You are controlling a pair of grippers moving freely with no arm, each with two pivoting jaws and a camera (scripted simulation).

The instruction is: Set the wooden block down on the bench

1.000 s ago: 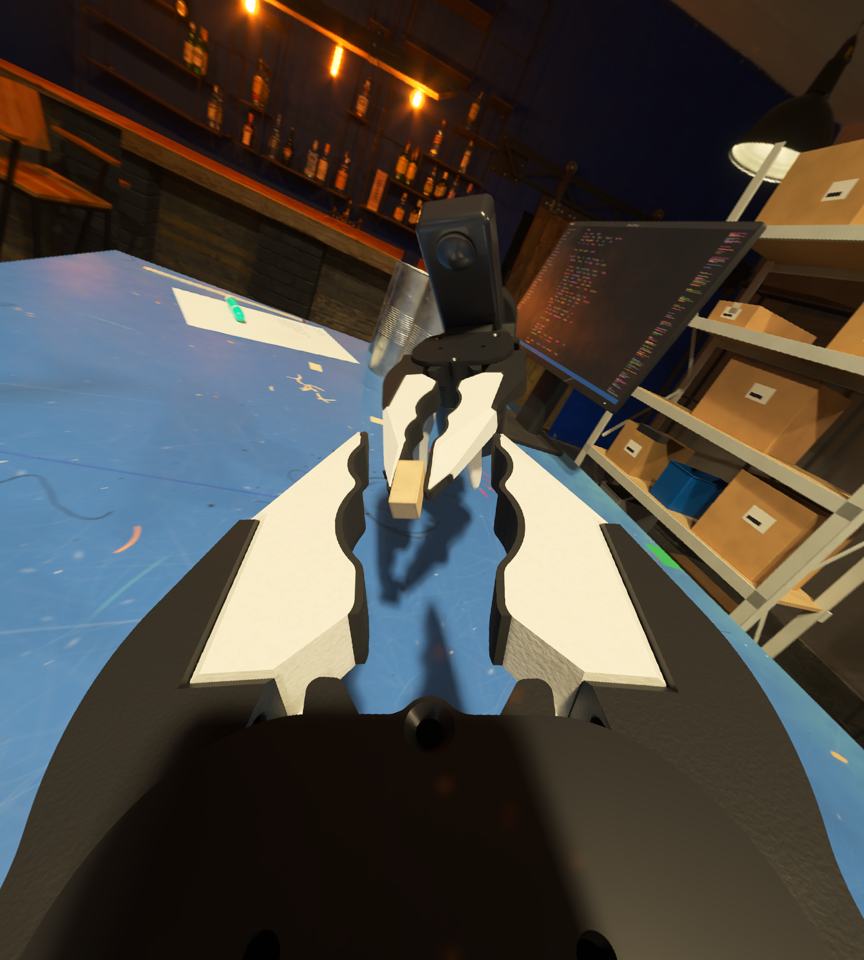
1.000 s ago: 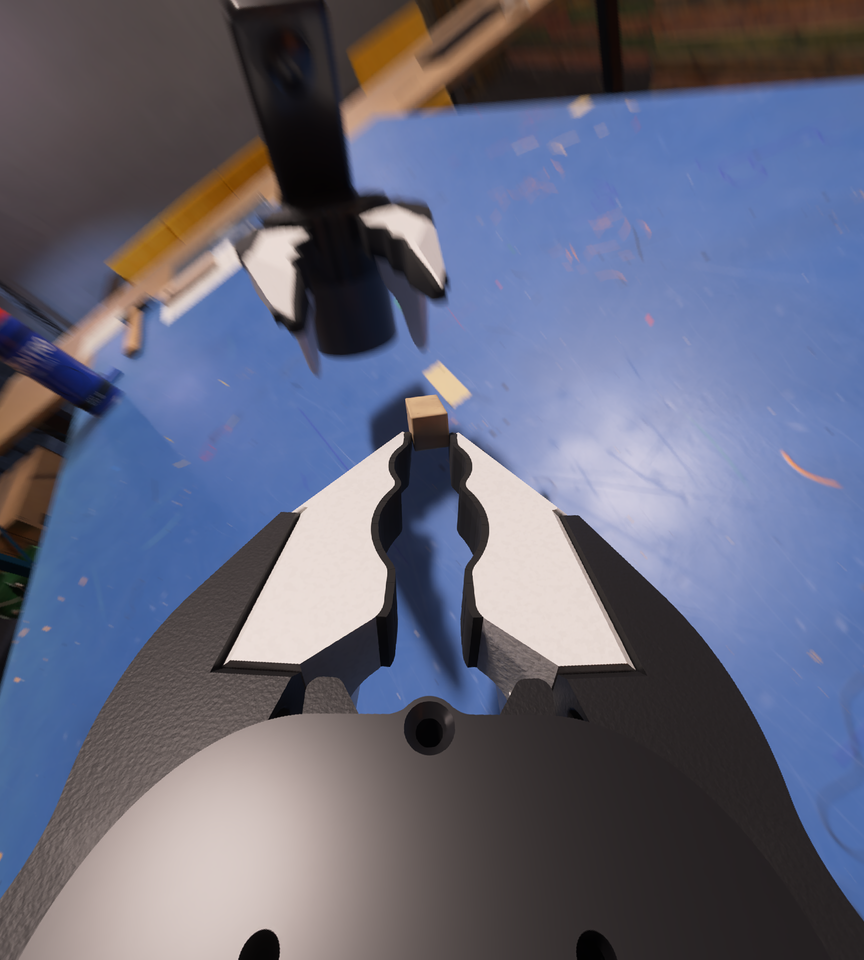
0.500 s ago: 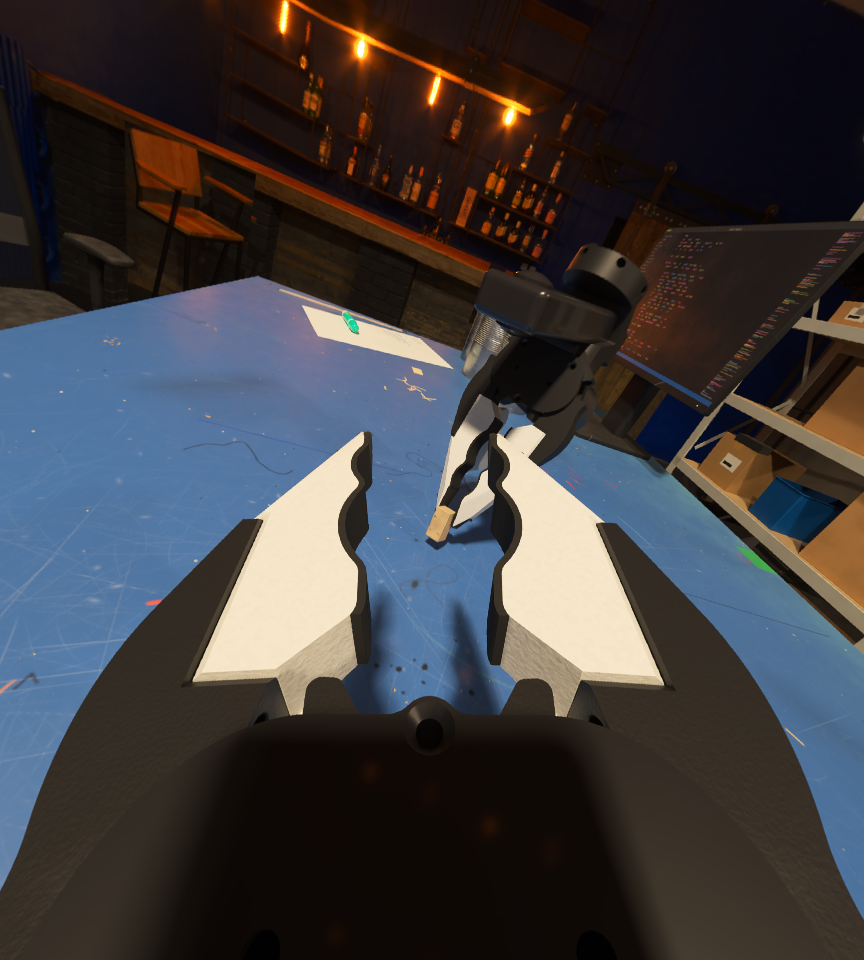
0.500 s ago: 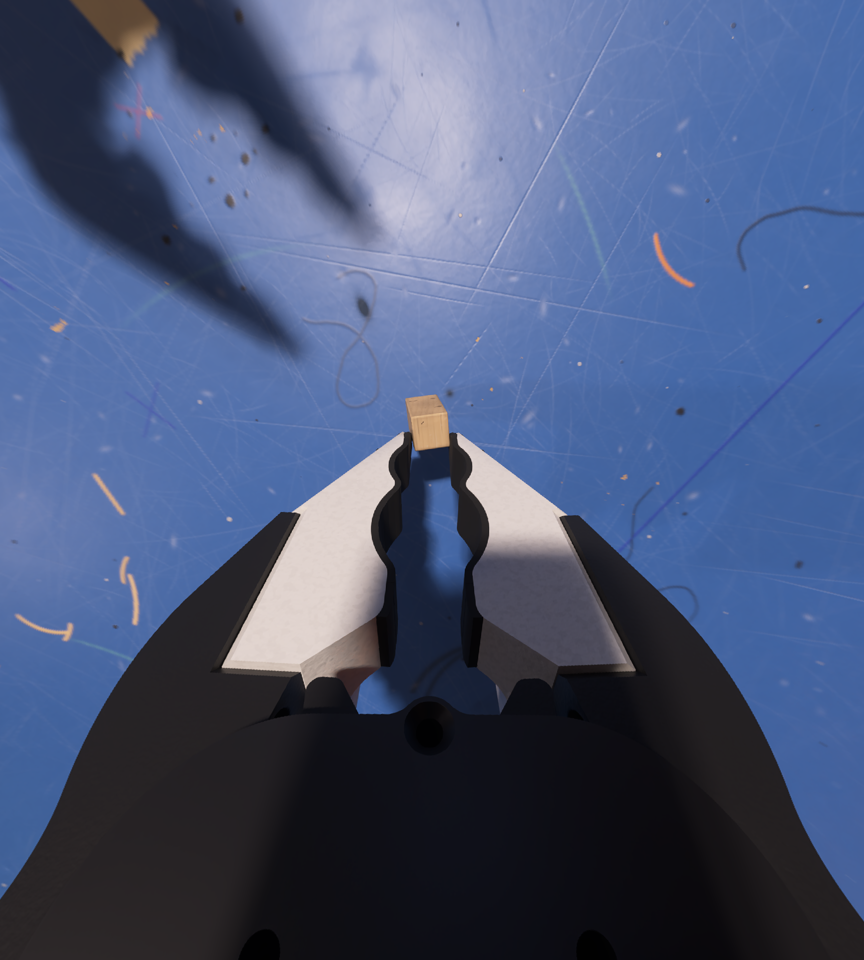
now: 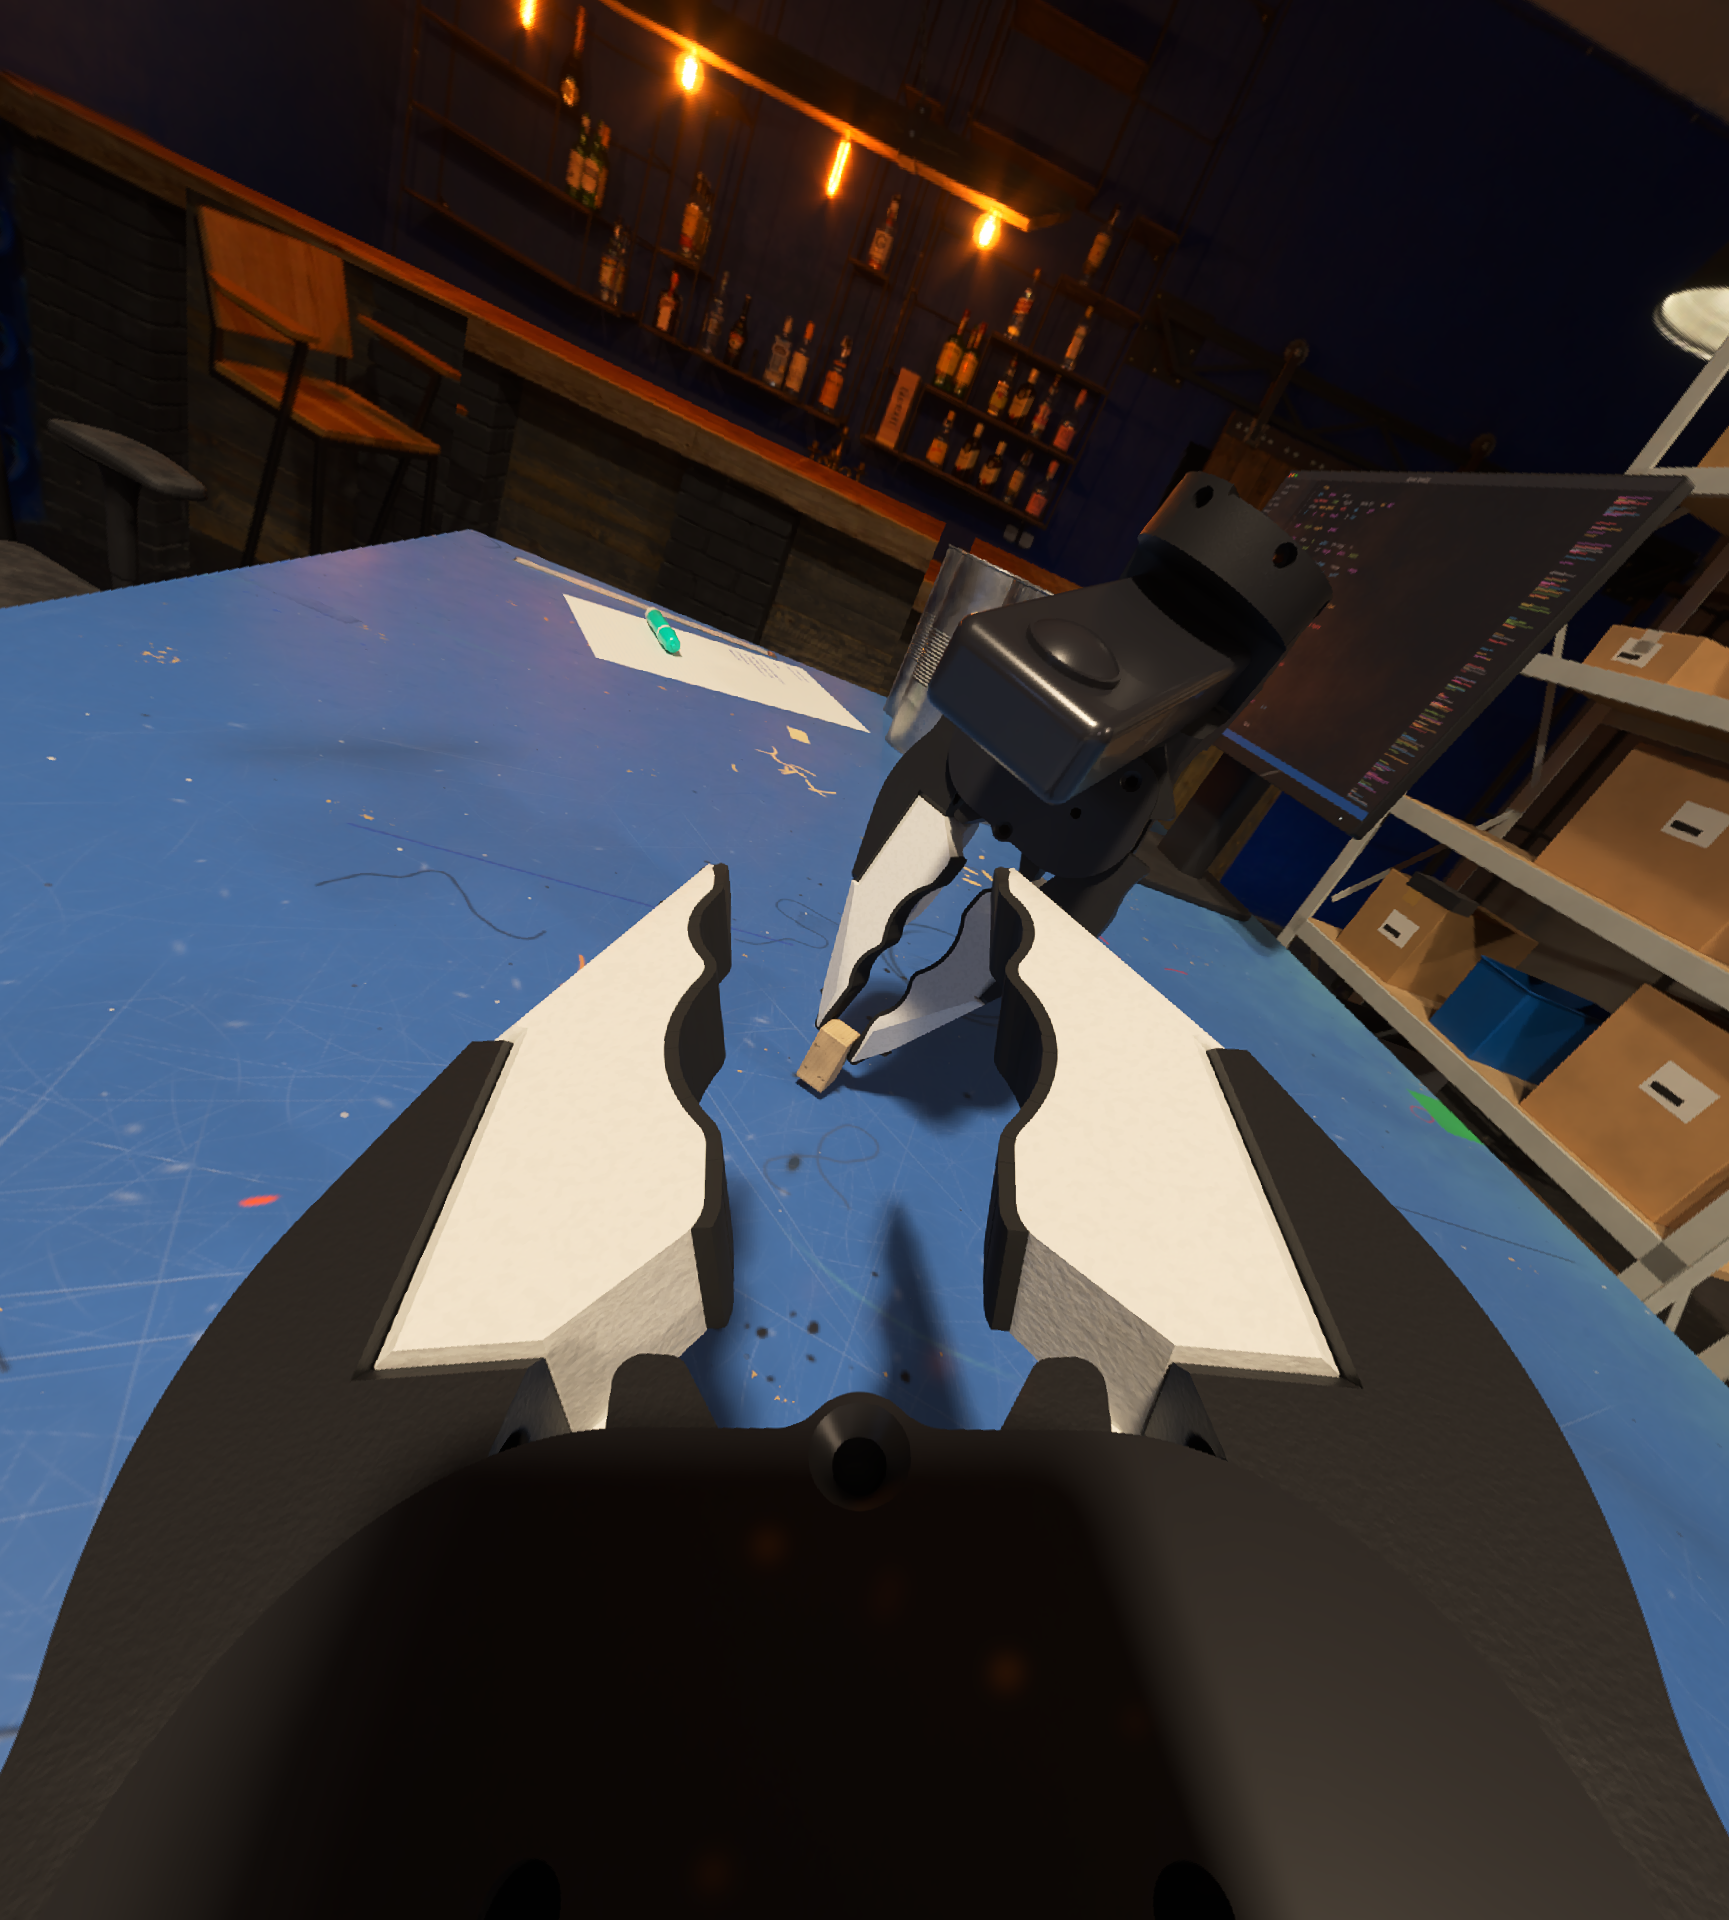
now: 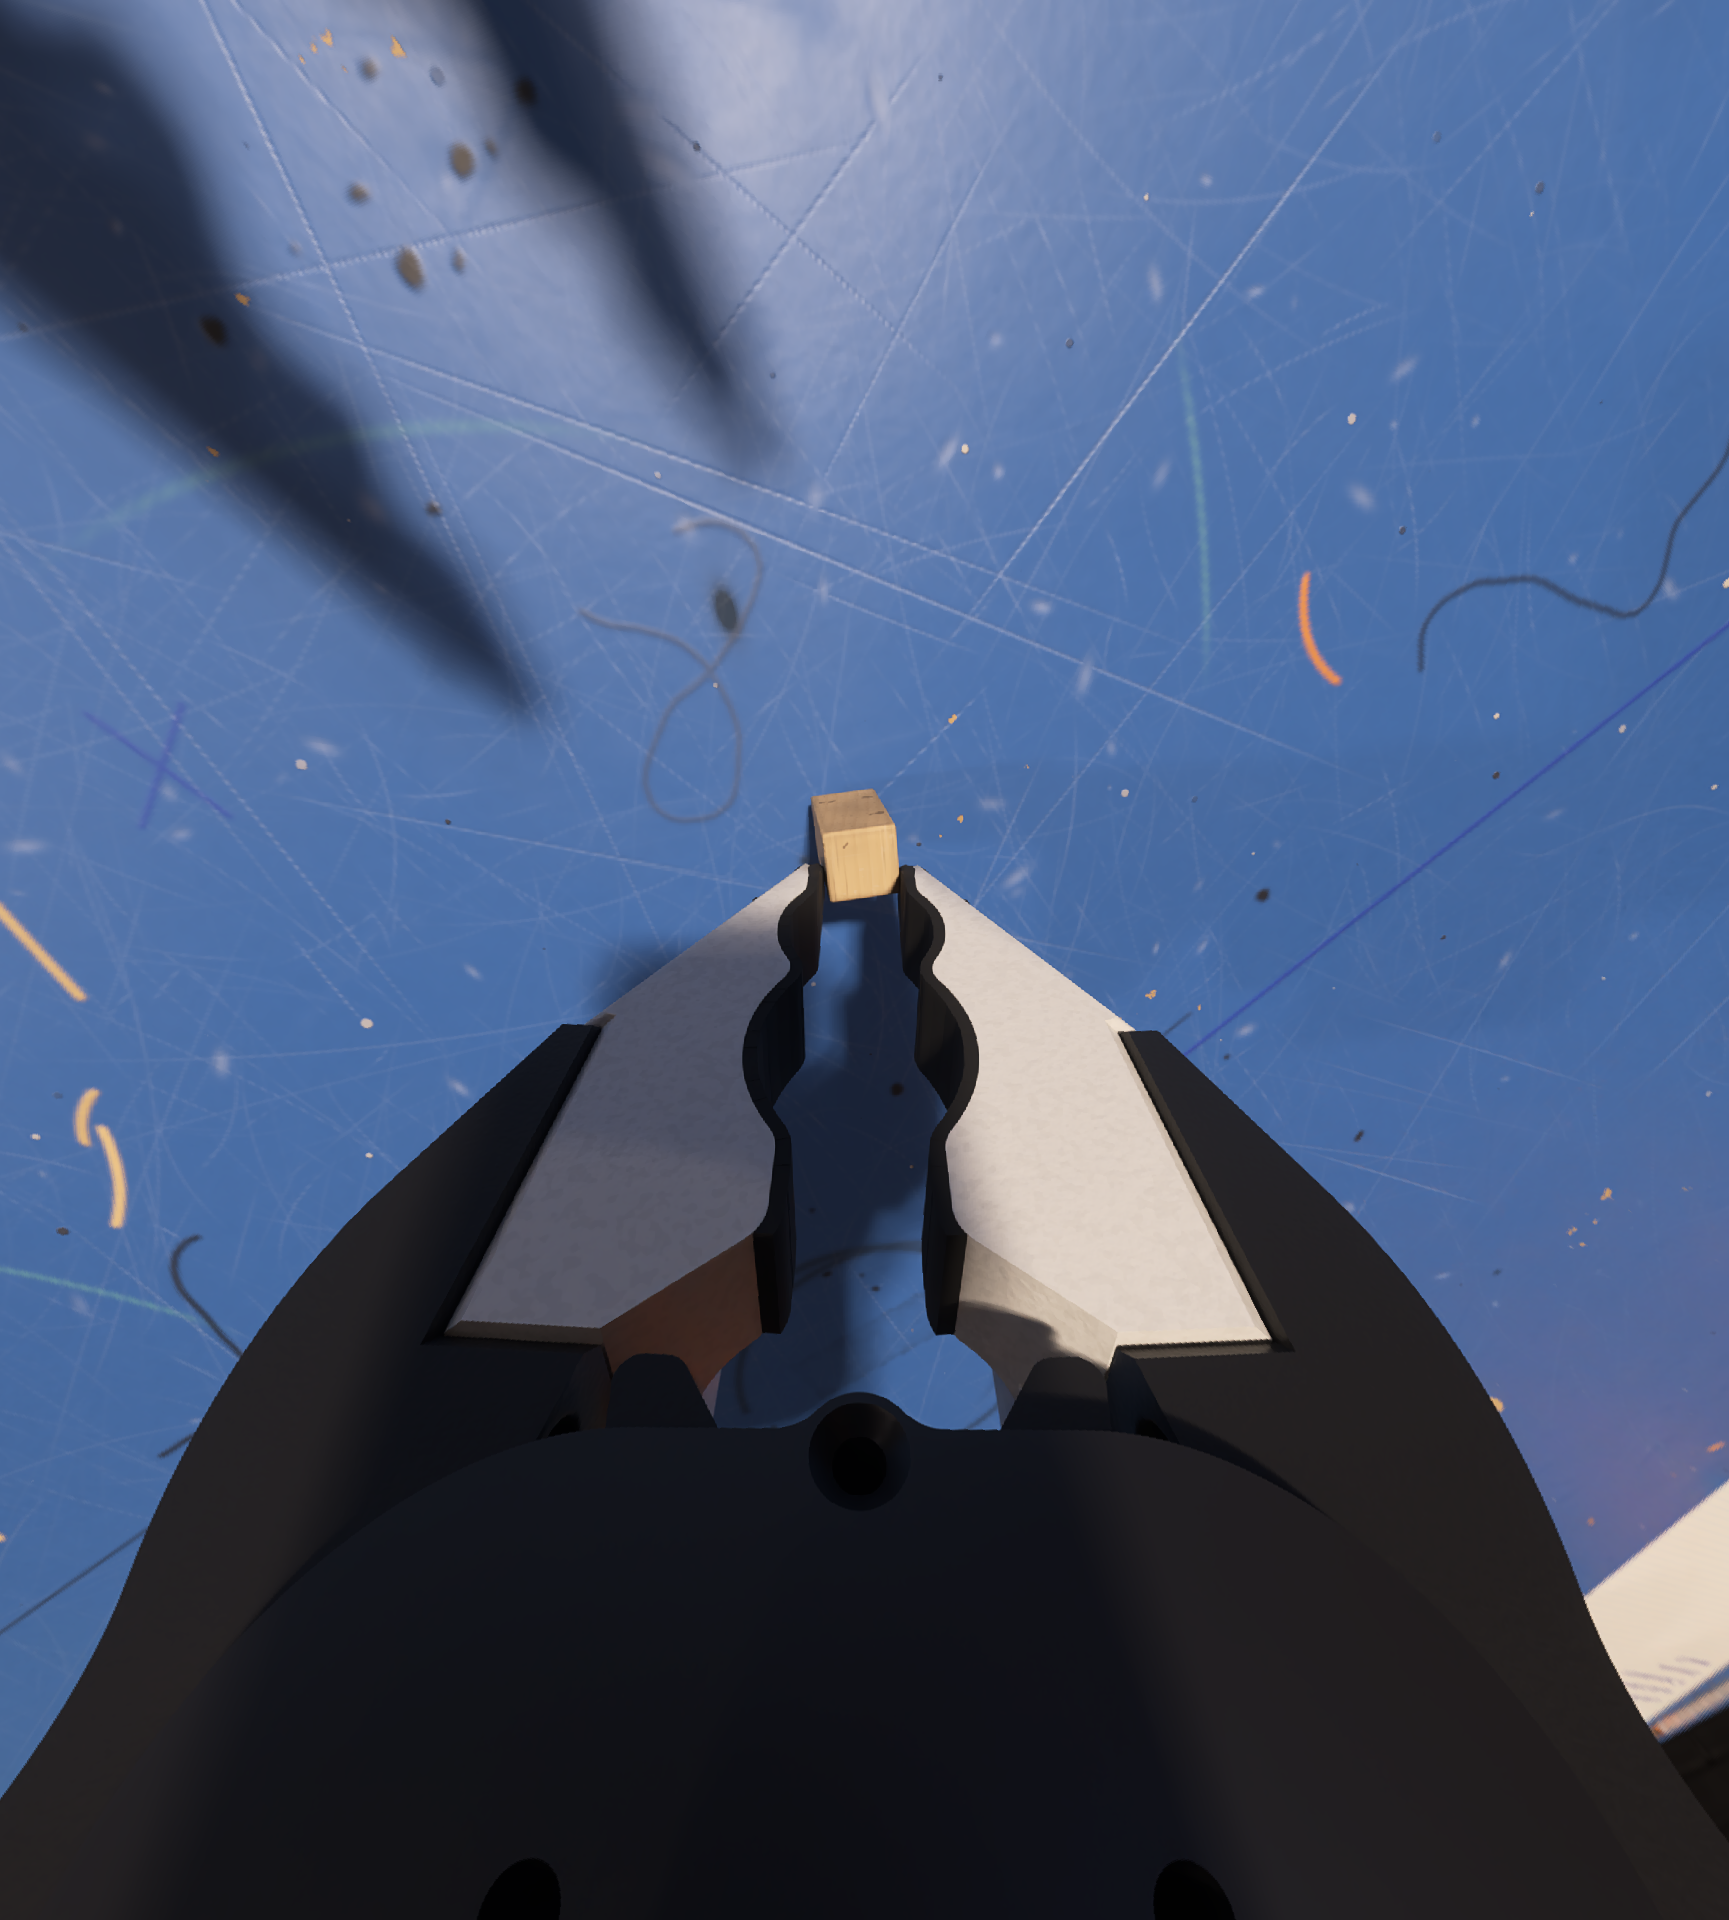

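between the tips of the right gripper [image 6: 855, 881] sits the wooden block [image 6: 854, 844], pinched by the jaws and tilted, its lower corner at or just above the scratched blue bench [image 6: 1359, 312]; contact is unclear. the left gripper [image 5: 862, 904] hangs nearby with jaws spread and nothing between them. farther off lies a white sheet of paper [image 5: 725, 670] with a green pen [image 5: 662, 631] on it.

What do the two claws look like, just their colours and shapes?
Both match. The left claw has a broad matte black body with a small round hole at its centre. Its two fingers are flat, off-white wedges tapering to points, with wavy black inner edges. The right claw is the same; from outside it carries a boxy black housing with a round lens. No cables show.
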